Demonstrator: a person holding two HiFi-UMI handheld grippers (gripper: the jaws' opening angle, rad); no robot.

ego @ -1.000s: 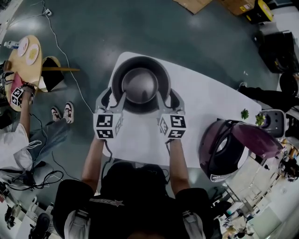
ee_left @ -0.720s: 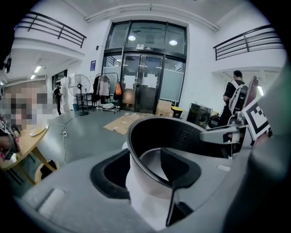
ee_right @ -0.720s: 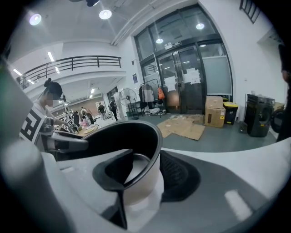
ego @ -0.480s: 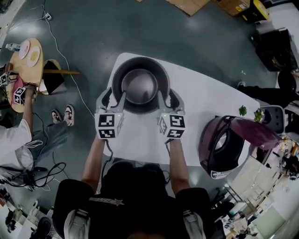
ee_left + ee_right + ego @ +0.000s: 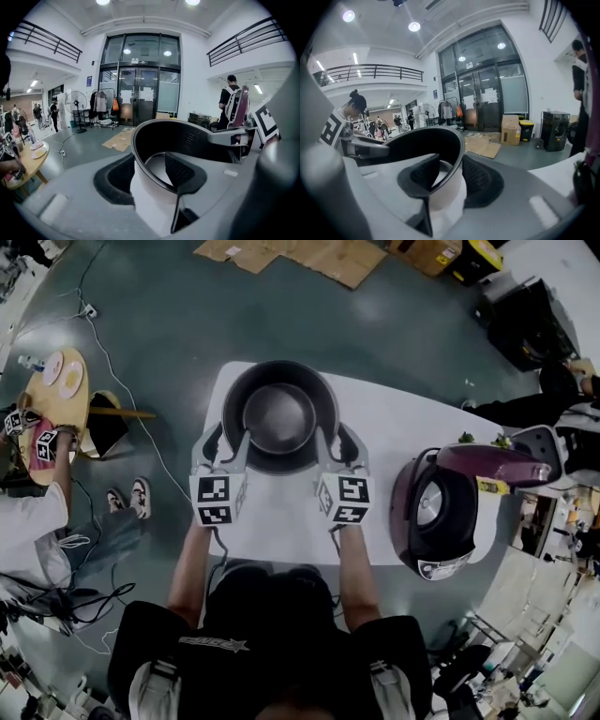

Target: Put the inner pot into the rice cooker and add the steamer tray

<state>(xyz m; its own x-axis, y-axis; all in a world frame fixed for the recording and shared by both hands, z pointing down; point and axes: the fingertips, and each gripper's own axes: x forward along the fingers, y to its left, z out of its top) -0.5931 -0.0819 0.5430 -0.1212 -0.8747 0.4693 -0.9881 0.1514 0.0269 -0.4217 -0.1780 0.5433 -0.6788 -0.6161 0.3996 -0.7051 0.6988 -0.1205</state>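
White worktop (image 5: 403,432) is carrying everything. Purple rice cooker (image 5: 439,514) is sitting at its right edge, lid (image 5: 497,465) standing open, well apart from the pot.

Inner pot (image 5: 279,416) is sitting at the worktop's far edge, towards the left corner: dark round rim, shiny bottom, mouth facing up. Can't tell from these views whether its base is touching the surface.

Both tools are working the pot from the near side:
- left gripper (image 5: 228,439) is pinching the pot wall at the near-left of the rim. One pad (image 5: 182,169) is pressing the inside, the other is lying on the outside. Jaws have just been closing, with the wall between them.
- right gripper (image 5: 337,440) is doing the same at the near-right of the rim, one pad (image 5: 423,174) inside and one outside, clamping the wall. Its jaws have just been closing too.

Both grippers are pointing away from the person and angling down a bit, marker cubes facing up at the camera.

Off the worktop, a round wooden table (image 5: 58,395) is standing to the left.
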